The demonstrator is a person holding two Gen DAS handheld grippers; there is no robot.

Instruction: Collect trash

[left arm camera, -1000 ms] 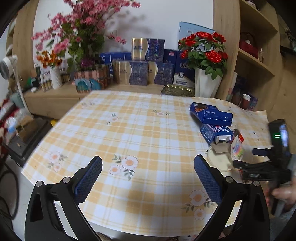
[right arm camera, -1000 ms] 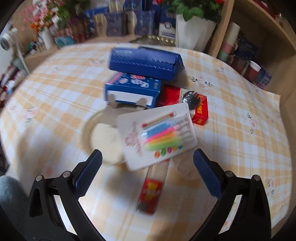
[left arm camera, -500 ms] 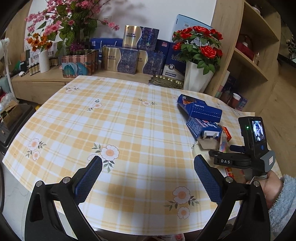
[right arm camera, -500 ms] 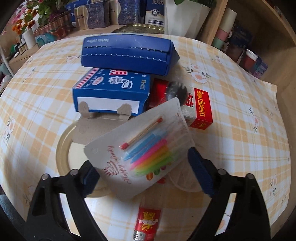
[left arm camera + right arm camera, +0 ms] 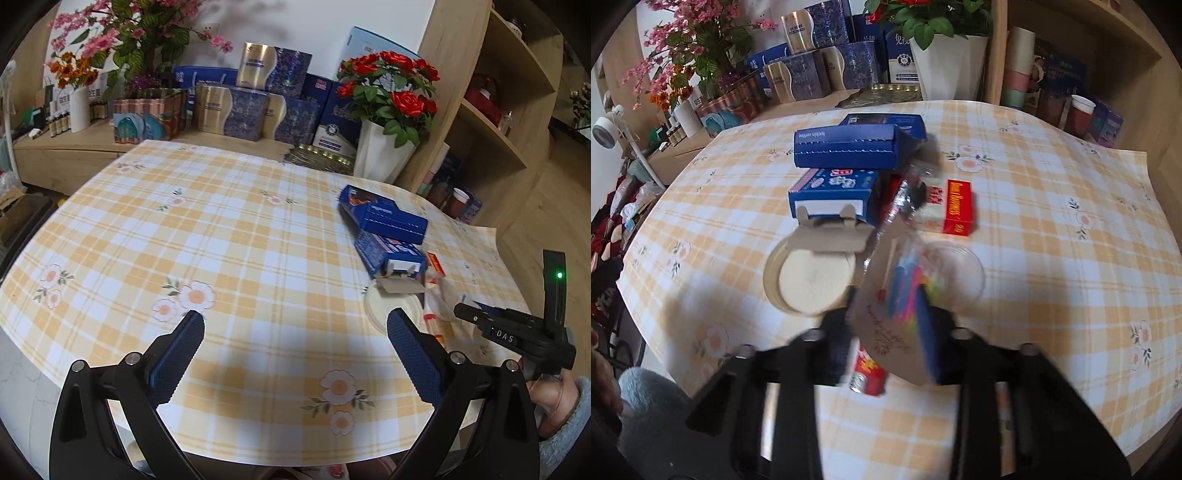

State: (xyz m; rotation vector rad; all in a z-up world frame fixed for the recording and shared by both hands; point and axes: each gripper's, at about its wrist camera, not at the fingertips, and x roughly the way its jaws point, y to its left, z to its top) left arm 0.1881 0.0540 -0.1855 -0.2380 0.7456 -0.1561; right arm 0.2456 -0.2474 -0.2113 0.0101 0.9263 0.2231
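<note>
**Candle pack caught between my right tongs at the table's edge**

My right gripper point(image 5: 886, 332) is closing its jaws around a blister pack of birthday candles point(image 5: 897, 291), seen here from the right wrist camera. The card stands on edge, tilted, between the two blue pads, and the frame is blurred there, so the pads look pressed against it on both sides. A match and a row of coloured candles show through the plastic.

The rest of the trash sits just beyond on the yellow checked tablecloth point(image 5: 1052, 258): a round paper plate point(image 5: 812, 280) to the left of the pack, a clear plastic lid point(image 5: 960, 273) to its right, and a small red wrapper point(image 5: 868, 376) lying under the card near my fingers. Behind the plate lies an opened blue carton point(image 5: 831, 195) with its cardboard flap hanging over the plate's rim, and behind that a larger blue coffee box point(image 5: 849, 149). A red and white box point(image 5: 955, 206) lies to the right of the carton.

From the left wrist camera, my left gripper point(image 5: 295, 347) hangs with its jaws wide apart over bare cloth, nothing between them, well to the left of the pile. My right hand point(image 5: 550, 402), in a grey fleece sleeve, shows at the right edge of that view.
</note>
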